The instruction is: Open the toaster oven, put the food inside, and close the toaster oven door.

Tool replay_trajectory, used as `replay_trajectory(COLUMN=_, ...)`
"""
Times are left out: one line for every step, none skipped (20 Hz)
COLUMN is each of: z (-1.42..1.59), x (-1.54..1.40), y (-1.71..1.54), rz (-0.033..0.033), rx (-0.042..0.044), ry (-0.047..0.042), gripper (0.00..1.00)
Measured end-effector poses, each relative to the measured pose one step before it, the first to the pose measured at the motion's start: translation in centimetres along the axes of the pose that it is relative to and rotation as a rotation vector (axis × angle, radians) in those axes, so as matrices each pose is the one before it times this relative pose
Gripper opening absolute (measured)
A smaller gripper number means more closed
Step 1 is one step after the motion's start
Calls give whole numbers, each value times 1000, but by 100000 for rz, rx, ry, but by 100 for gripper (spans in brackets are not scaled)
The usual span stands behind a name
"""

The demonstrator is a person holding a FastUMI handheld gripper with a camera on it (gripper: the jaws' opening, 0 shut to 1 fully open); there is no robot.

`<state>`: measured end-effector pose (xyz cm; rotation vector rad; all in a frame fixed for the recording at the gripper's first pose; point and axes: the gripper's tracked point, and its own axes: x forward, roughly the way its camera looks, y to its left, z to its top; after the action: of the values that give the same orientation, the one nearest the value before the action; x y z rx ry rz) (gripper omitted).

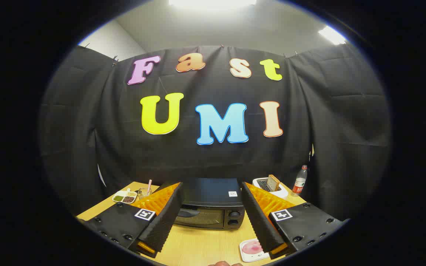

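A black toaster oven [210, 203] stands on the wooden table [198, 245], just ahead of my fingers, its door closed, with a dark handle along the top of the glass and two knobs at its right. My gripper [210, 221] is open, its two ribbed black fingers [165, 218] spread wide to either side of the oven front, with nothing between them. A pink food item on a small white plate [252, 249] lies on the table beside the right finger, close to me.
Beyond the right finger a white pop-up toaster [270, 186] holds a slice of bread, and a clear bottle [300, 184] stands next to it. Beyond the left finger are a divided dish of toppings [125, 196] and a small glass [144, 192]. Black cloth walls the booth behind.
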<state>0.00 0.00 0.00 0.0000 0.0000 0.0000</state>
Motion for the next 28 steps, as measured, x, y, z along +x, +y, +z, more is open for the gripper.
replay_trajectory(z=-72, x=22, y=-117, rz=125, rx=-121, ry=520, gripper=98)
replay_trajectory(z=-110, x=-24, y=-29, rz=71, rx=76, ry=276, gripper=98)
replay_trajectory(z=6, x=-4, y=-53, rz=138, rx=84, ry=232, gripper=98)
replay_trajectory(z=-118, x=-10, y=2, rz=105, rx=106, ry=452, gripper=98)
replay_trajectory(z=-57, x=-49, y=6, rz=67, rx=79, ry=275, gripper=98)
replay_trajectory(z=-166, x=-1, y=12, rz=105, rx=-66, ry=198, gripper=98)
replay_trajectory(z=-113, x=16, y=111, rz=79, rx=-233, ry=101, gripper=98)
replay_trajectory(z=-48, x=-6, y=112, rz=420, rx=-406, ry=-177, gripper=98)
replay_trajectory(z=-80, x=-40, y=209, rz=291, rx=-709, ry=94, gripper=98)
replay_trajectory(z=-216, x=-96, y=155, rz=221, rx=-513, ry=-34, gripper=98)
replay_trajectory(z=16, x=-31, y=154, rz=347, rx=29, ry=-175, gripper=98)
replay_trajectory(z=-121, x=101, y=182, rz=264, rx=212, ry=186, gripper=98)
replay_trajectory(z=-40, x=82, y=185, rz=163, rx=185, ry=395, gripper=98)
replay_trajectory(z=-109, x=21, y=163, rz=150, rx=140, ry=452, gripper=98)
replay_trajectory(z=55, x=140, y=214, rz=255, rx=105, ry=597, gripper=98)
replay_trajectory(z=145, x=120, y=4, rz=-79, rx=-28, ry=219, gripper=98)
replay_trajectory(z=206, x=234, y=24, rz=-195, rx=-170, ry=139, gripper=98)
replay_trajectory(z=123, x=264, y=108, rz=-84, rx=-224, ry=67, gripper=98)
replay_trajectory(z=245, x=258, y=98, rz=-7, rx=-248, ry=69, gripper=98)
replay_trajectory(z=21, x=171, y=129, rz=-29, rx=-202, ry=186, gripper=98)
replay_trajectory(z=8, x=264, y=167, rz=28, rx=-58, ry=267, gripper=98)
replay_trajectory(z=-150, x=394, y=294, rz=288, rx=143, ry=601, gripper=98)
replay_trajectory(z=-193, x=450, y=485, rz=676, rx=357, ry=954, gripper=98)
replay_trajectory(z=-422, x=424, y=458, rz=834, rx=542, ry=1245, gripper=98)
replay_trajectory(z=-386, x=521, y=428, rz=444, rx=515, ry=1713, gripper=98)
replay_trajectory(z=-427, x=441, y=207, rz=-69, rx=801, ry=1634, gripper=98)
replay_trajectory(z=-313, x=474, y=240, rz=-150, rx=998, ry=1177, gripper=98)
replay_trajectory(z=-162, x=512, y=493, rz=109, rx=872, ry=840, gripper=98)
